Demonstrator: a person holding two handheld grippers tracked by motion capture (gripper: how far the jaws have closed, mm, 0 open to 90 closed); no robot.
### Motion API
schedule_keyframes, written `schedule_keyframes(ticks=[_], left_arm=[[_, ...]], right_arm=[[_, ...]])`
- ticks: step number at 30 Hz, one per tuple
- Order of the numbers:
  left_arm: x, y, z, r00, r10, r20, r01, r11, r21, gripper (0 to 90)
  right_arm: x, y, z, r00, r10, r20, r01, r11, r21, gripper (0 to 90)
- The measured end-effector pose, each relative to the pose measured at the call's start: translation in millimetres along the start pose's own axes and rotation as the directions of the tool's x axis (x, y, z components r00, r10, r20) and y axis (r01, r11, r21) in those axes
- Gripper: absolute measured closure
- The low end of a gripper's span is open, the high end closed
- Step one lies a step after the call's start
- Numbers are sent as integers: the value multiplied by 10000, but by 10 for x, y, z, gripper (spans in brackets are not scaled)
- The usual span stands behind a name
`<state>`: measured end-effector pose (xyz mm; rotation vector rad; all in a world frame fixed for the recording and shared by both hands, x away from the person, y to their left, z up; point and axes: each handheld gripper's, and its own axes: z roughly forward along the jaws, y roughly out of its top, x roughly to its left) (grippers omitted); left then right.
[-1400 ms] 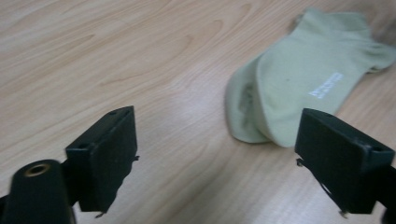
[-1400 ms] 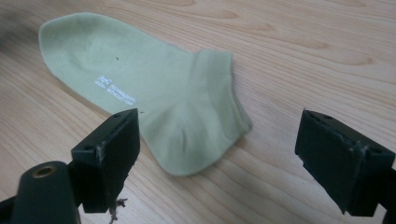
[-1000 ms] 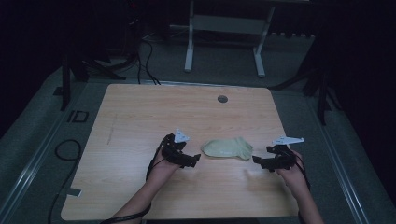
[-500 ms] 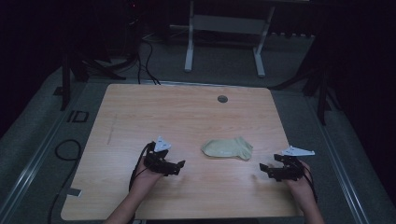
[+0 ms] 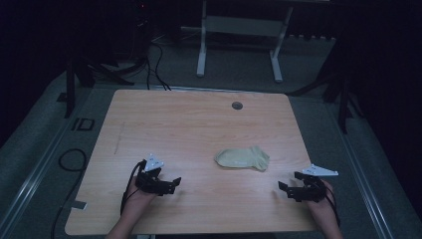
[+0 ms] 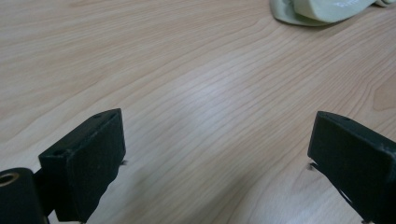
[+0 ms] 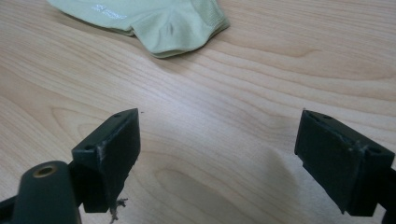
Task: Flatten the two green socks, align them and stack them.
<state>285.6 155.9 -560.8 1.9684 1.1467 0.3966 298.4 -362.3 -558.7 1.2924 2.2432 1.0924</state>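
Sock (image 5: 242, 159), pale green, lies folded flat on the wooden table (image 5: 189, 124), right of centre, between the two grippers and a little beyond them, touched by neither. Left gripper (image 5: 169, 185) rests low near the front edge, jaws spread wide with nothing between them; in the left gripper view the sock (image 6: 322, 10) sits at the top edge, well apart. Right gripper (image 5: 288, 188) likewise stands with jaws wide and empty, the sock's cuff end (image 7: 154, 23) near but clear of it. Risk, as judged: a fresh pinch taking only the top layer would pull the fold open, and a jaw dragged across the table could shove the sock sideways. Against the frame one second ago, both grippers have drawn back from beside the sock toward the person; the sock itself has not shifted.
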Motion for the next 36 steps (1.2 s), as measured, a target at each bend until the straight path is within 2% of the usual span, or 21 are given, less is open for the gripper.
schedule_keyframes(ticks=[3,9,18,24,28,32,36], left_arm=[[25,-64,-53,9999,-83,-96,82,9999,-69,40],[52,-183,-164,9992,89,-380,-93,9999,-92,39],[63,-325,-319,9992,-263,-309,256,9994,-229,40],[100,-420,-417,9979,-439,-479,422,9985,-354,39],[122,-444,-443,9966,-671,-482,649,9968,-467,40],[119,-444,-447,9956,-762,-552,730,9956,-580,40],[128,-462,-429,9950,-858,-509,831,9951,-539,40]], right_arm=[[23,-29,1,10000,-23,60,23,10000,16,141],[18,-62,-65,9999,117,110,-115,9996,-241,141],[-2,-117,-129,9989,316,356,-302,9987,-410,141],[-23,-147,-139,9976,470,503,-446,9979,-473,140],[-25,-163,-127,9960,327,828,-288,9984,-486,140],[-43,-177,-140,9936,542,987,-468,9960,-762,141],[-54,-191,-132,9919,647,1096,-566,9955,-760,141]])
